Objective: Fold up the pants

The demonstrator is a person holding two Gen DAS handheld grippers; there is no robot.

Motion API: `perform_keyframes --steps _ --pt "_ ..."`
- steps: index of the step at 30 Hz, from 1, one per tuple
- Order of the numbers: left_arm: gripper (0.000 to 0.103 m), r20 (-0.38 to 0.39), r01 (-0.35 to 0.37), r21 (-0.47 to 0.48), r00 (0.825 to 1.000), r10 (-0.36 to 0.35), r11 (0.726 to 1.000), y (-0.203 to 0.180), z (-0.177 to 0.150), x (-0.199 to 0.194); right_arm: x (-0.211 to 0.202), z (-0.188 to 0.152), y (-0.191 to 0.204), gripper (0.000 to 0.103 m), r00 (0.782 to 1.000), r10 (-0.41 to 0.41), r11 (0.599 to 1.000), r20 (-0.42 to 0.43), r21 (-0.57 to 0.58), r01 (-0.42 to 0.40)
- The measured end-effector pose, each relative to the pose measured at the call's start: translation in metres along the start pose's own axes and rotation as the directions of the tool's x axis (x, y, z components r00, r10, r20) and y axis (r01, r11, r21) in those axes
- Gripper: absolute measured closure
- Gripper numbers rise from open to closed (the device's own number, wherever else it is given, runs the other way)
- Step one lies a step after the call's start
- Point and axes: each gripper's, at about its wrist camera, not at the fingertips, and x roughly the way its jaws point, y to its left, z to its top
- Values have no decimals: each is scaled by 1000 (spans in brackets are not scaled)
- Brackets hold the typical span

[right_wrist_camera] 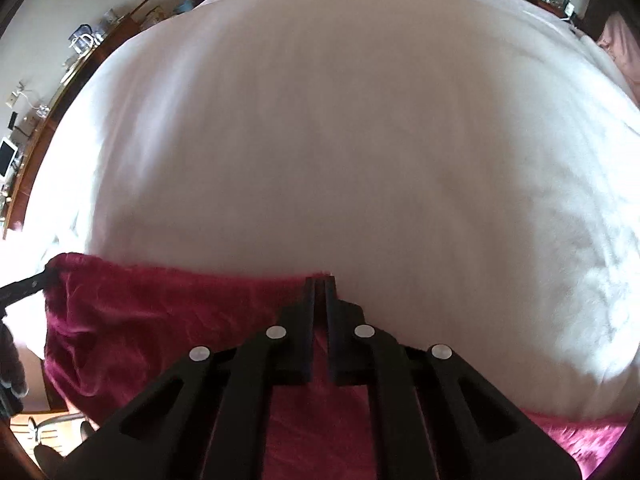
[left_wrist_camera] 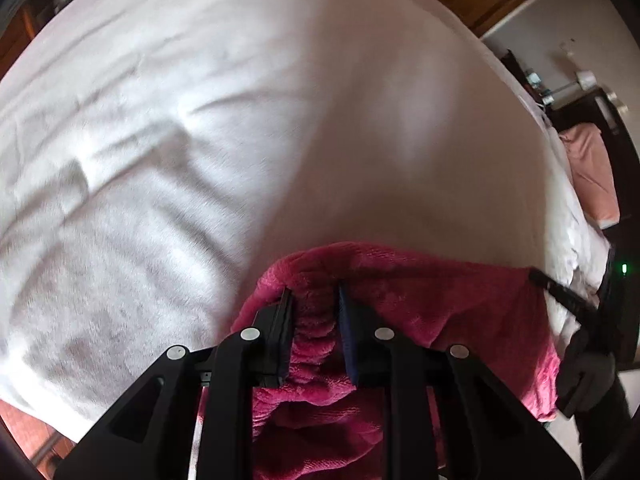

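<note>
Left wrist view, going l to r: white bedsheet (left_wrist_camera: 240, 128) fills most of the frame, creased at the left, smoother toward centre. At bottom centre the left gripper (left_wrist_camera: 314, 300) has its jaws closed on a thick bunched bit of the pink fleece pants (left_wrist_camera: 420, 292); gathered fabric sits between the two pads, so it's a firm pinch, not fully closed bc of the bulk. The top edge of the pants runs taut-ish to the right, where the other tool's tip bites the far corner at right-centre. A gloved hand (left_wrist_camera: 584, 368) shows at lower right, pink pillow (left_wrist_camera: 592, 172) at far right edge

Right wrist view, l to r: cluttered desk along the upper left rim, then pants (right_wrist_camera: 140, 320) across the lower left w/ the other tool's tip at the left corner. Right gripper (right_wrist_camera: 320, 282) at bottom centre, jaws nearly together, pinching the thin edge of the cloth at its right corner. Sheet (right_wrist_camera: 360, 140) beyond, more pink at lower right

Step, as I read it: both ends of one edge (waistband or hem, can't tell which) are held over the bed, i.e. lift-and-carry part of a fold. Next move prob needs both hands travelling together, keeping the edge level and stretched, laying it flat on the sheet w/o letting the hanging part bunch, and only then letting go
</note>
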Motion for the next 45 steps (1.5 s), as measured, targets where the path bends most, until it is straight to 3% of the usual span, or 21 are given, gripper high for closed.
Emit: perform_keyframes --steps 4,8,10,11,13,14,18,22,27,31,36,41,45 --pt "80 -22 -95 45 995 96 994 -4 5 23 23 3 0 99 999 -32 999 -35 -17 32" --pt "78 -35 -172 78 984 175 982 -8 3 41 24 4 -3 95 999 -7 1000 -47 11 8" --pt "76 -32 -166 84 985 169 982 -12 2 38 12 5 -8 93 999 16 1000 -28 17 -15" --pt "75 -29 -164 88 986 167 983 -13 2 35 4 5 -12 88 1000 19 1000 -18 14 -19" --pt "60 -23 -174 86 984 177 981 -12 0 28 -16 2 -16 74 1000 15 1000 20 2 -15" --pt "60 -12 -181 80 983 182 980 -11 0 23 -24 -1 -18 68 999 9 1000 41 -3 -9" --pt "60 37 -195 33 980 194 980 -8 -4 -2 -55 -21 -17 68 996 -7 1000 90 -13 8" --pt "60 81 -187 79 980 180 979 -27 -16 -19 -66 -67 -5 68 998 30 999 47 -24 -29" --pt "60 39 -114 259 993 108 959 -80 -36 -2 -53 -116 12 65 999 31 998 -29 -51 -33" --pt "60 -9 -146 281 988 154 949 -95 -55 39 -49 -142 9 62 998 24 998 -60 -53 -27" --pt "61 -47 -241 268 964 262 933 -83 -59 78 -41 -171 0 62 995 3 999 -102 -47 -8" --pt "61 -18 -316 319 941 339 894 -105 -69 80 -40 -219 -27 62 985 3 1000 -172 -8 -5" --pt "60 16 -308 342 946 322 888 -145 -90 71 -60 -254 -48 62 987 12 1000 -158 21 -9"
